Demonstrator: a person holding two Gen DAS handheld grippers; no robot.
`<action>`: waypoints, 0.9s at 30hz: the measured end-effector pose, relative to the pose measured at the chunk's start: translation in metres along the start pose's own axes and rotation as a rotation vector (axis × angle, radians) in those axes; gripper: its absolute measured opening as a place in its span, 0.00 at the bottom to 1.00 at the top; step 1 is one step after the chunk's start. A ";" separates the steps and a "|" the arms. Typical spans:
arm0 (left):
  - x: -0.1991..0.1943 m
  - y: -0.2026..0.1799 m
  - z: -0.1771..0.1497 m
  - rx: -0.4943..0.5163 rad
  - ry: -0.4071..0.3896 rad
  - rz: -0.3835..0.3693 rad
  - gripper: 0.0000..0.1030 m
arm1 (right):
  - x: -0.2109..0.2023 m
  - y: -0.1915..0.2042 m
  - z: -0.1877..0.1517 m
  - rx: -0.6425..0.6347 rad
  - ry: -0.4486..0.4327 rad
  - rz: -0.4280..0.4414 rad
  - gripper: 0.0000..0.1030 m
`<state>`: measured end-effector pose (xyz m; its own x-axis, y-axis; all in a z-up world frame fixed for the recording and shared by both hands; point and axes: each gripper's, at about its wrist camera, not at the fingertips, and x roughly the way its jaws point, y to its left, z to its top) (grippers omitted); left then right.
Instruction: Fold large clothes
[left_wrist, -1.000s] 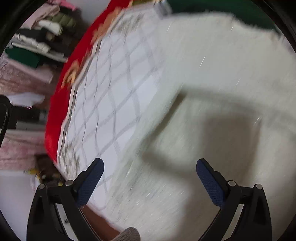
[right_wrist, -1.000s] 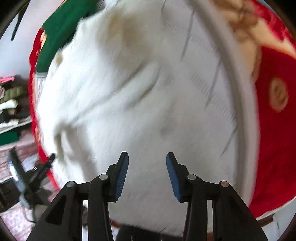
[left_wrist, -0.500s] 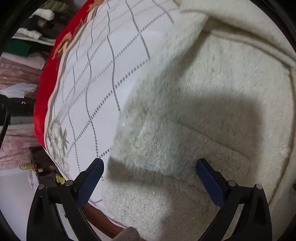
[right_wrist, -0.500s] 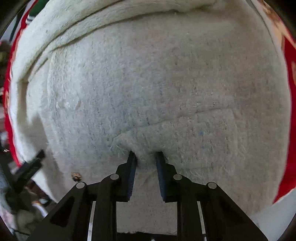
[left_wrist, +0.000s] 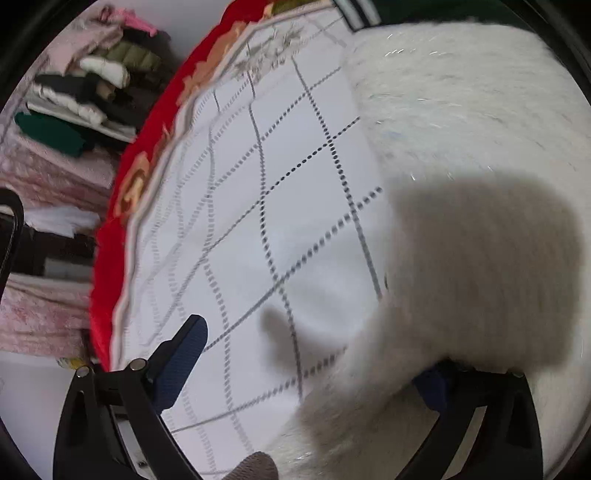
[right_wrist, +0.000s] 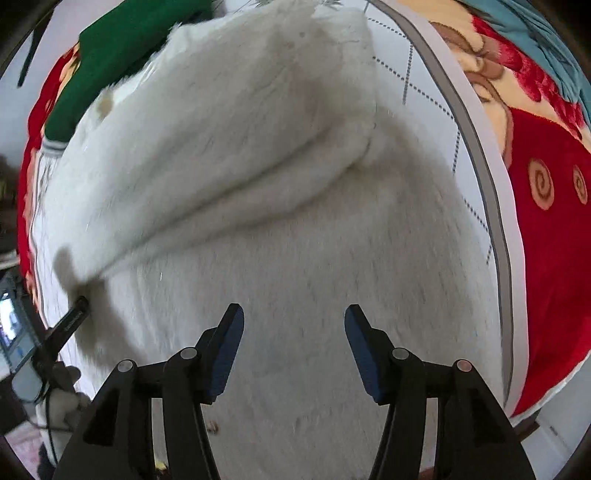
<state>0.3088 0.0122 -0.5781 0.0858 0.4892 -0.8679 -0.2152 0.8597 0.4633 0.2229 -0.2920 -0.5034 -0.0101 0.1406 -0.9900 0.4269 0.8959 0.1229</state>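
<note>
- Fuzzy white garment (right_wrist: 280, 206), thick and fleecy, lies spread over a bed, with one thick fold of it doubled across its upper part in the right wrist view.
- Under it we see a white bed cover (left_wrist: 266, 206) with a dotted diamond grid, edged by a red blanket (right_wrist: 546, 236) patterned with flowers and swirls.
- Our right claw (right_wrist: 293, 350) hangs just above the near part of the garment, its blue-padded fingers well apart and holding nothing.
- Our left claw (left_wrist: 314, 369) has its fingers spread wide; the left finger (left_wrist: 181, 354) stands over the bare cover, while the other is partly hidden under a blurred flap of the garment (left_wrist: 461, 258).
- A dark green garment (right_wrist: 122, 55) lies at the far edge, touching the white one.
- Beyond the bed, at the left, sits a stack of folded clothes (left_wrist: 88, 96).
</note>
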 end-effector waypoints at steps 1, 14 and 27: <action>0.001 0.003 0.005 -0.031 0.010 -0.013 1.00 | 0.001 -0.001 0.003 0.008 -0.013 -0.001 0.57; 0.006 0.013 0.025 -0.066 0.003 -0.019 1.00 | -0.025 -0.098 0.049 0.121 -0.105 -0.049 0.57; 0.007 0.017 0.025 -0.059 0.014 -0.049 1.00 | 0.025 -0.118 0.065 0.148 -0.026 -0.047 0.17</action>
<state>0.3306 0.0336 -0.5718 0.0845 0.4442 -0.8919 -0.2684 0.8722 0.4090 0.2306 -0.4216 -0.5471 -0.0107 0.0877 -0.9961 0.5553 0.8290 0.0670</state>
